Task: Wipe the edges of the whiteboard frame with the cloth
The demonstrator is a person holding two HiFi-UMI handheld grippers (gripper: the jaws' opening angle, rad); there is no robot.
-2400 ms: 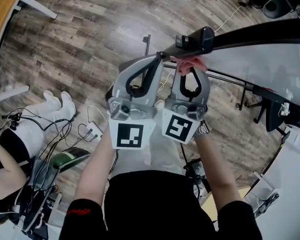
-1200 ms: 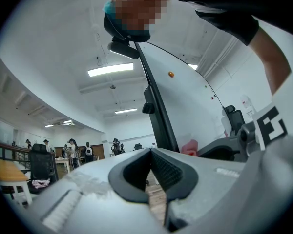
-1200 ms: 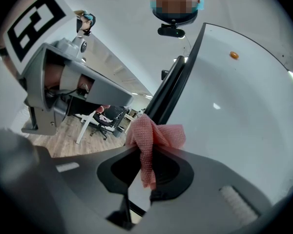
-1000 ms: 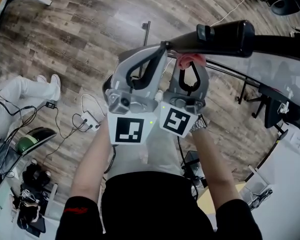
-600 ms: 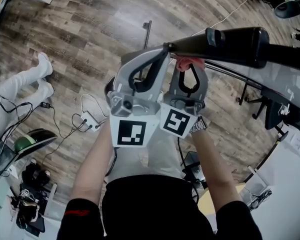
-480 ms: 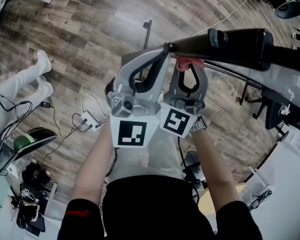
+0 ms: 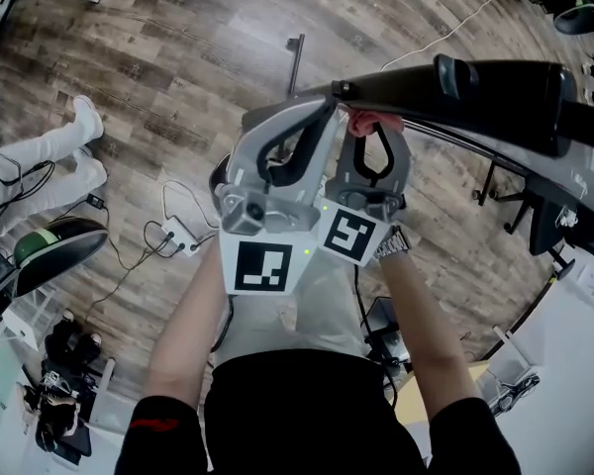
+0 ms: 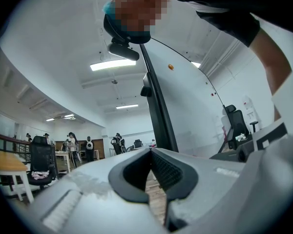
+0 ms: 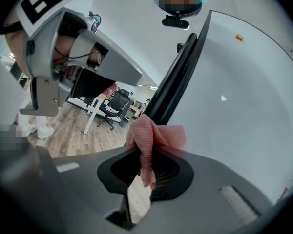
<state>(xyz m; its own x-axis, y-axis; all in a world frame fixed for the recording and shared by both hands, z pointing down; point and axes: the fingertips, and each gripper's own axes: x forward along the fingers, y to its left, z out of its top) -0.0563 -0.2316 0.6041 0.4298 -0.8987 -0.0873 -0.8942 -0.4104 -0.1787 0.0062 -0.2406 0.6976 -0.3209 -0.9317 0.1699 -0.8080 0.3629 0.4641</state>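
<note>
The whiteboard's black frame (image 7: 426, 85) runs from the upper middle to the right in the head view, with its white surface (image 7: 574, 171) below it. My right gripper (image 7: 373, 129) is shut on a pink cloth (image 7: 367, 120), and the cloth presses against the frame's underside. In the right gripper view the cloth (image 9: 155, 134) bunches at the right gripper (image 9: 142, 148) against the frame (image 9: 178, 82). My left gripper (image 7: 327, 100) sits close beside it, its tips at the frame's left end. In the left gripper view the left gripper (image 8: 150, 151) is shut and empty, with the frame (image 8: 158, 116) rising behind it.
Wood floor (image 7: 178, 57) lies far below. A person's white-clad legs (image 7: 49, 156) are at the left. Cables and a power strip (image 7: 181, 234) lie near the board's metal foot (image 7: 294, 59). Office chairs and desks (image 9: 110, 106) stand beyond the board.
Both grippers and the cloth stay pressed to the frame's edge. The thick black part of the frame has shifted rightward, away from the cloth. The legs at the left have moved.
</note>
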